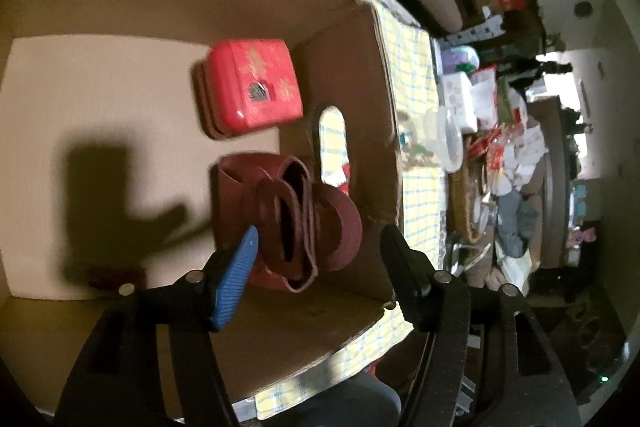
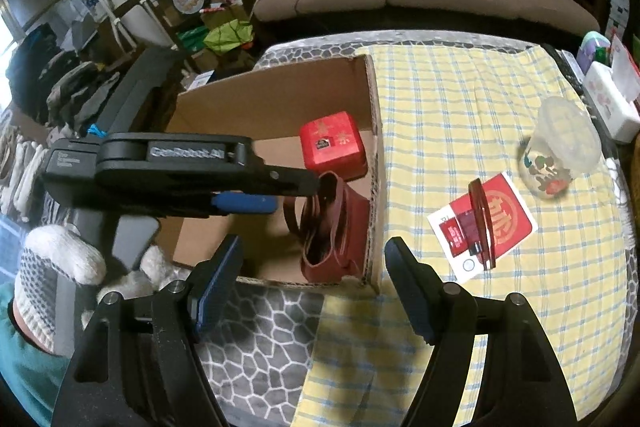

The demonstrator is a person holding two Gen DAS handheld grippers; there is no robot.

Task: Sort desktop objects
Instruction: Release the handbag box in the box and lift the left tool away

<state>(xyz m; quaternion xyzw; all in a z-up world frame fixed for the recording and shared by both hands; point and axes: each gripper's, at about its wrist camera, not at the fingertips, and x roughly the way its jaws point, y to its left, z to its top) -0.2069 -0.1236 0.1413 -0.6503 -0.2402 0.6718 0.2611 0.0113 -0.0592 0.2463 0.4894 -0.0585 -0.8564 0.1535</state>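
1. Two grippers in view. Left gripper [image 1: 320,247] over the cardboard box [image 1: 344,55], jaws spread, nothing pinched; dark red bag [image 1: 288,223] lies beneath, released inside the box beside the red tin [image 1: 252,87].
2. Right gripper [image 2: 314,267] spread and empty, at the box's near corner.
3. Step: drop-off looks finished.
4. Next, likely: red pen [image 2: 482,223] on the red card [image 2: 484,227], or plastic cup [image 2: 560,147], both on the checked cloth [image 2: 460,99].

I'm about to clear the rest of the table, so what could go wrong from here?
1. The red pen lies loose on the red card; grabbing either may shift the other.
2. The clear lidded cup sits near the tablecloth's right edge and could tip if nudged.
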